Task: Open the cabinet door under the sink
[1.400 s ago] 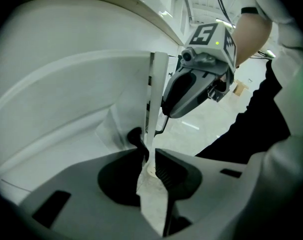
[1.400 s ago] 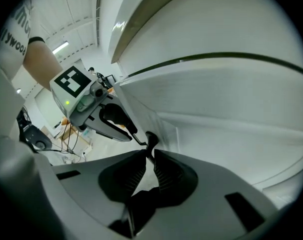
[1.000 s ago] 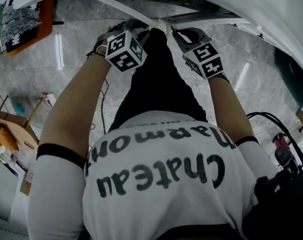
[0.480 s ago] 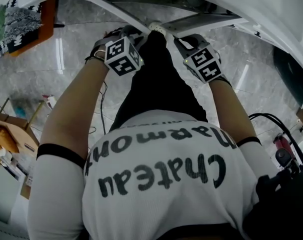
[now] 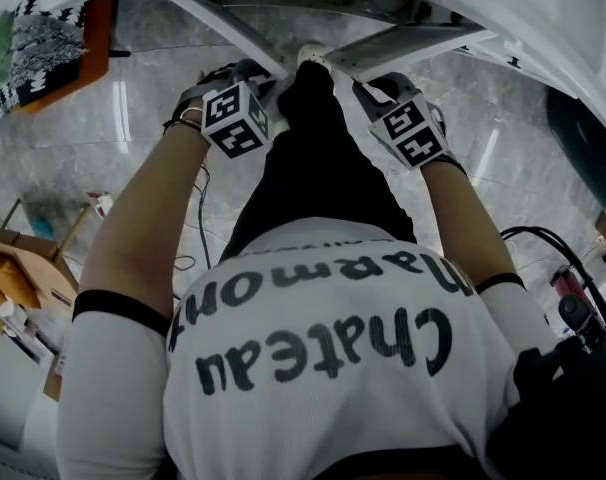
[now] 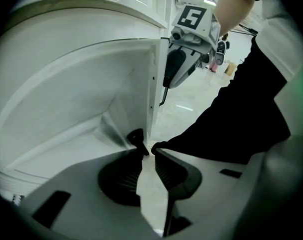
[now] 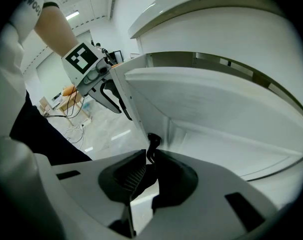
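White cabinet doors [image 6: 91, 99] swung wider, left hand-held gripper [image 6: 149, 149], right hand-held gripper [image 7: 150, 156] each pinching one.

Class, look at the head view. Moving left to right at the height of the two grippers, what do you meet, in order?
Patterned board → left gripper → trousers → right gripper. The dark thing at the far right is too unclear to name.

Left claw [image 5: 267, 80] at left cabinet door [image 5: 221, 13], right claw [image 5: 362, 76] at right cabinet door [image 5: 408, 40], marble floor [image 5: 133, 168] below
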Action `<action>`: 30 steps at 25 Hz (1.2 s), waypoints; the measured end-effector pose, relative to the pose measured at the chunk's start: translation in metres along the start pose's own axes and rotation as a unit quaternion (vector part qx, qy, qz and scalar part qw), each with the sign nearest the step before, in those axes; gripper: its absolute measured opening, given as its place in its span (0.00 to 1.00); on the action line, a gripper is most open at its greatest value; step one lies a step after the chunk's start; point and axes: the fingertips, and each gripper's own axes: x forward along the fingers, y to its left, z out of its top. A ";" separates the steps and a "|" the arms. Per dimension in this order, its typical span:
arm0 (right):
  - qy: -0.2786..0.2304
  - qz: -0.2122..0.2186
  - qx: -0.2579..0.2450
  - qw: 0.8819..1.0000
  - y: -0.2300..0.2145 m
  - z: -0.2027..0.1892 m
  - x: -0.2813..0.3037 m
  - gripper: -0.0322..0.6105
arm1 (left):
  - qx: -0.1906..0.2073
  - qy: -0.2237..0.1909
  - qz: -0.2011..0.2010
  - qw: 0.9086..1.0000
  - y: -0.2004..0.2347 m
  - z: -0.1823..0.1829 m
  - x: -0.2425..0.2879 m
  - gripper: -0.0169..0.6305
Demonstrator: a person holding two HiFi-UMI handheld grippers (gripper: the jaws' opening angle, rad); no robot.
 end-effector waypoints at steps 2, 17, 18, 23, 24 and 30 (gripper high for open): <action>0.004 -0.004 -0.010 1.000 0.002 -0.003 -0.001 0.11 | 0.000 0.005 0.000 1.000 -0.002 -0.005 -0.001 0.12; 0.056 -0.010 -0.042 0.997 0.013 -0.034 -0.010 0.14 | 0.034 0.065 0.005 0.997 -0.018 -0.049 -0.013 0.12; 0.060 -0.011 -0.043 0.997 0.013 -0.036 -0.011 0.14 | 0.032 0.068 0.003 0.997 -0.020 -0.053 -0.014 0.12; 0.074 -0.017 -0.044 0.996 0.015 -0.044 -0.015 0.14 | 0.037 0.092 0.002 0.995 -0.025 -0.076 -0.024 0.12; 0.077 -0.017 -0.045 0.996 0.016 -0.046 -0.015 0.14 | 0.044 0.101 0.001 0.994 -0.026 -0.082 -0.025 0.12; 0.090 -0.023 -0.049 0.994 0.017 -0.055 -0.021 0.14 | 0.071 0.143 0.005 0.987 -0.027 -0.102 -0.030 0.12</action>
